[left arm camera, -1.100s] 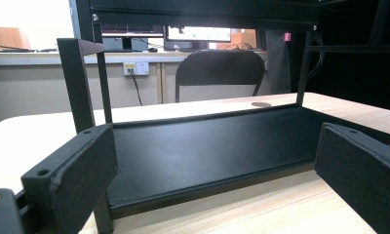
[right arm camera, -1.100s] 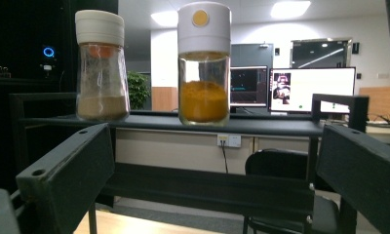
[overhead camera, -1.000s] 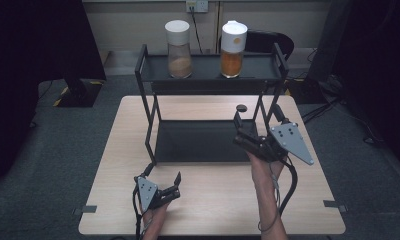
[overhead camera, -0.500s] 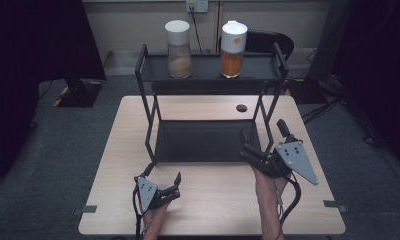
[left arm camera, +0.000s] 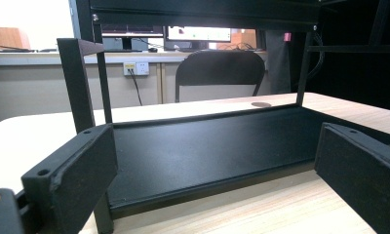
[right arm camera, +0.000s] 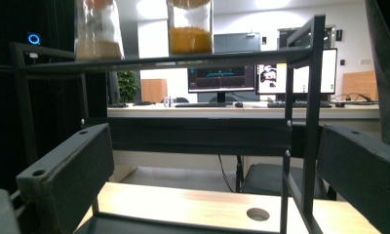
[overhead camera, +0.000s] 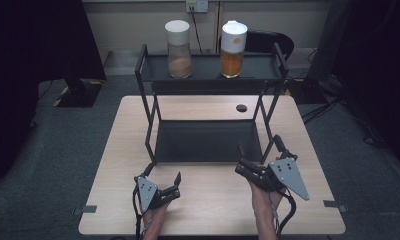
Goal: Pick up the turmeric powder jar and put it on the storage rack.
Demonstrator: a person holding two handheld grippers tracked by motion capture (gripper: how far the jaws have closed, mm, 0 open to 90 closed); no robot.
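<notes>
Table, pale wood, carried everything; both grippers sat over its near edge, forearms coming in from below

Rack, black metal, two tiers, stood ahead of both grippers, filling the middle of the table. Lower tray lay flat on the wood, just beyond the jaws of each tool. In the left gripper view the tray spread straight ahead between the jaws, its near lip close in front. In the right gripper view a rack post rose just inside the right-hand jaw, upper shelf crossing above

Chair, dark, stood past the far side of the table, dead ahead of the left gripper

Right gripper was held near the rack's near right leg, grey plate on top, jaws spread wide, nothing between them. Cable trailed back along the forearm

Left gripper was low by the near left corner of the tray, jaws also wide apart and empty, pointing toward the rack

Two jars stood upright on the top shelf, well beyond and above both tools: brown jar, white cap, on the left; orange jar, white lid, to its right, the two apart

Hole, small, dark, round, in the tabletop behind the tray, far ahead of the right gripper; seen also low between that gripper's jaws
</notes>
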